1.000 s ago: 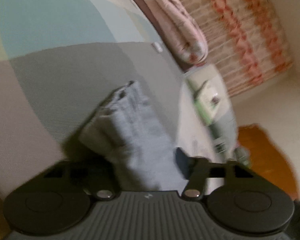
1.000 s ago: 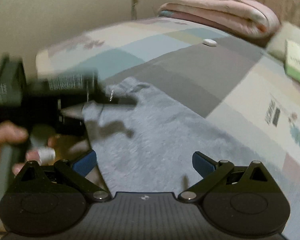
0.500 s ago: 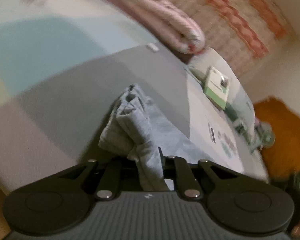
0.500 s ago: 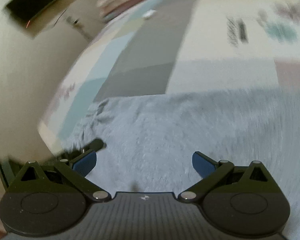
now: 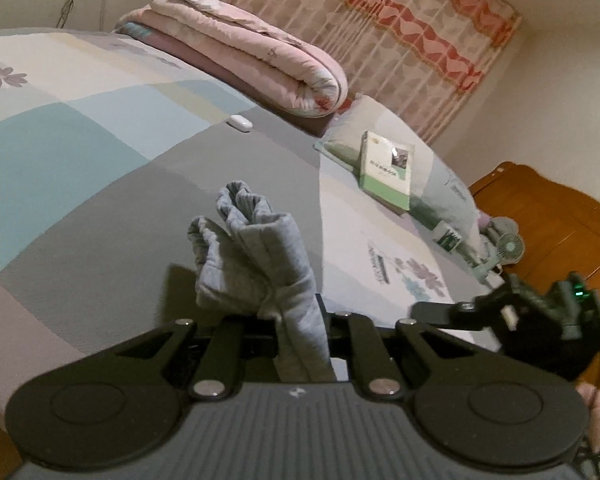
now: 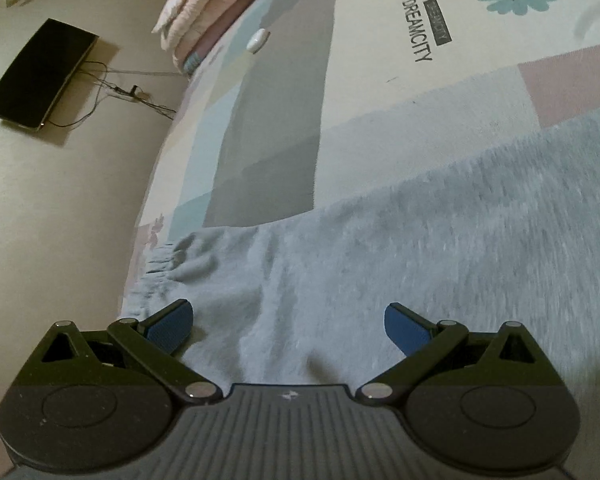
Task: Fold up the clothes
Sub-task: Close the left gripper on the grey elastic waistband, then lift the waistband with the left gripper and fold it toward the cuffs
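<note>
No real containers anywhere; the nearest thing was a green-and-white box (image 5: 389,171) lying on a pillow (image 5: 440,184) at the far side of the bed (image 5: 100,184), shut, contents unknown.

The garment (image 5: 260,256), grey knit, lay on the bed near its edge. The left hand-held gripper (image 5: 300,320) was clenched on a bunched fold of it; its jaws had just been closing w/ the cloth between them, and the pinched part stood up in a lumpy crest above the quilt. Its pads were buried in the fabric, couldn't be seen. In the right wrist view the rest of the garment (image 6: 380,264) spread flat across the bed, ribbed hem at the left by the mattress edge.

The right hand-held gripper (image 6: 288,324) was released, blue pads (image 6: 170,326) wide apart, hovering just over the cloth, not pinching it as far as I could tell. From the left view that gripper (image 5: 512,316) showed only as a dark blurred block at the right edge, w/ a bit of a hand (image 5: 596,412) cut off below it.

Further back: a folded pink duvet (image 5: 260,56), a small white item (image 5: 240,123) on the quilt (too small to identify), a little green fan (image 5: 508,246) partly hidden behind the pillow, a patterned curtain (image 5: 400,40), and a dark screen (image 6: 40,76) on the wall w/ loose cables. The garment's right side ran out of frame, smeared by blur.
</note>
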### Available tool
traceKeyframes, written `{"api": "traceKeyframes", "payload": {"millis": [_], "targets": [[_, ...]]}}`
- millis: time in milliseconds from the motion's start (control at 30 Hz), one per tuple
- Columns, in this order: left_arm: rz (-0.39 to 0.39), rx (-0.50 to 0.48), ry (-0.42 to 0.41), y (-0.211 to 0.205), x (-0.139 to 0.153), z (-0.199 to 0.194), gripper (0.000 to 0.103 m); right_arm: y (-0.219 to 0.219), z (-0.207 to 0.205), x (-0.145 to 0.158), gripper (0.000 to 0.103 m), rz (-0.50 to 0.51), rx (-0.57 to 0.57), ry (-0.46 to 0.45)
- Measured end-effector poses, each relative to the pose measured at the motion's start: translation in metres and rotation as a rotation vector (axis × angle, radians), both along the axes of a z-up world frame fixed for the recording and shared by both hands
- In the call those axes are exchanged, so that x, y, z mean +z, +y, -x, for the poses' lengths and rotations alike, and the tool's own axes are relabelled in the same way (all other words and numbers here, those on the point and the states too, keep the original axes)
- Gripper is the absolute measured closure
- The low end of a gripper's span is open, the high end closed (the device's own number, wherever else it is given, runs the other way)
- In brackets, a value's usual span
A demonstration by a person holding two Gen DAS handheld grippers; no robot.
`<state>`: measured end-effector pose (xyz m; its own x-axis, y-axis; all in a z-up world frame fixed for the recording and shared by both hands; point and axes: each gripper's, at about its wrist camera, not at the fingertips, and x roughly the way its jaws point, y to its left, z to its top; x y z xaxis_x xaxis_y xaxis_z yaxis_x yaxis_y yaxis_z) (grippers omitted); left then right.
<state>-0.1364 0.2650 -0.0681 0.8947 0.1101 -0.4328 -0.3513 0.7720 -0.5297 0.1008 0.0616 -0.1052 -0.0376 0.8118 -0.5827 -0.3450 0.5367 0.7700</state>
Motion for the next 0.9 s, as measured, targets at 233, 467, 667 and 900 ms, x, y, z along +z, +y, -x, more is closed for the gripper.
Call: {"api": "traceKeyframes", "payload": {"millis": [233,467,667,900], "targets": [[0.001,-0.003,-0.004,-0.001,0.003,-0.006,0.091,0.019,-0.018,-0.003,0.000,0.006,0.014,-0.023],[-0.003,-0.005,0.001,-0.003,0.006,-0.008,0.091,0.028,-0.036,0.000,0.000,-0.008,-0.053,-0.073],[-0.003,-0.005,-0.006,-0.004,0.008,-0.009,0.091,0.017,-0.014,0.006,0.000,0.029,-0.044,0.003],[-0.003,-0.013,-0.019,-0.010,0.011,-0.010,0.091,0.004,0.023,0.005,0.000,0.094,0.001,0.080]]}}
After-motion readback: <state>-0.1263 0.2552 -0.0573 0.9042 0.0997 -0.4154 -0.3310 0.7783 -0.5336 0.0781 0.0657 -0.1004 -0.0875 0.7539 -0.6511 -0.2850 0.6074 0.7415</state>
